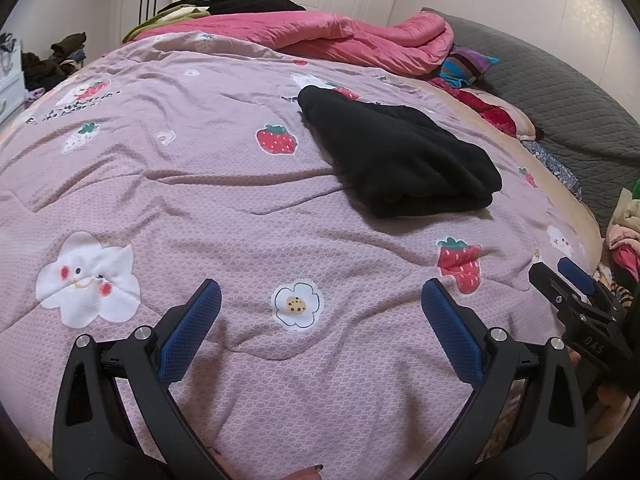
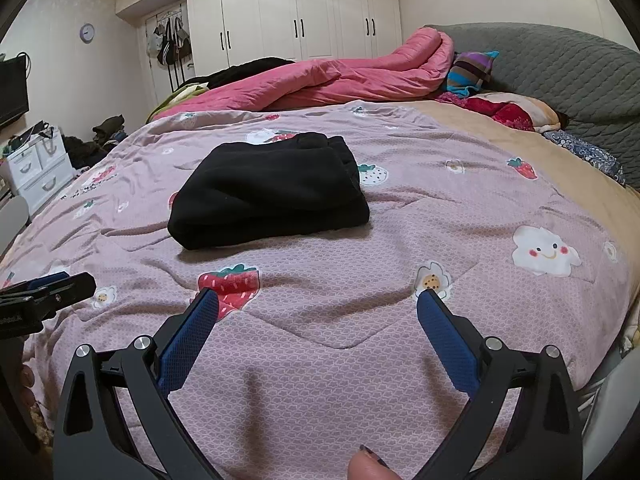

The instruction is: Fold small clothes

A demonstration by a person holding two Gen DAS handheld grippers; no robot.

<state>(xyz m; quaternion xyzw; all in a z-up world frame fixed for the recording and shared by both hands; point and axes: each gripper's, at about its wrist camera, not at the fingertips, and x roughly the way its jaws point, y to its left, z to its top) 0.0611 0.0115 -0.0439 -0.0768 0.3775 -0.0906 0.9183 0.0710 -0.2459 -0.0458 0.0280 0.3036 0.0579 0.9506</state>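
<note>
A black garment [image 1: 400, 156] lies folded into a thick rectangle on the pink strawberry-print quilt [image 1: 224, 200]; it also shows in the right wrist view [image 2: 268, 192]. My left gripper [image 1: 320, 300] is open and empty, low over the quilt's near part, well short of the garment. My right gripper [image 2: 318, 308] is open and empty, also near the bed's front, with the garment ahead and left of it. The right gripper shows at the right edge of the left wrist view [image 1: 560, 276]; the left gripper shows at the left edge of the right wrist view [image 2: 52, 284].
A rumpled pink duvet [image 2: 340, 76] and a striped pillow [image 2: 472, 68] lie at the far side of the bed. A grey headboard [image 2: 560, 68] runs along the right. Clothes are piled at the right edge [image 1: 624, 232]. White drawers [image 2: 40, 168] stand on the left; wardrobes [image 2: 296, 12] behind.
</note>
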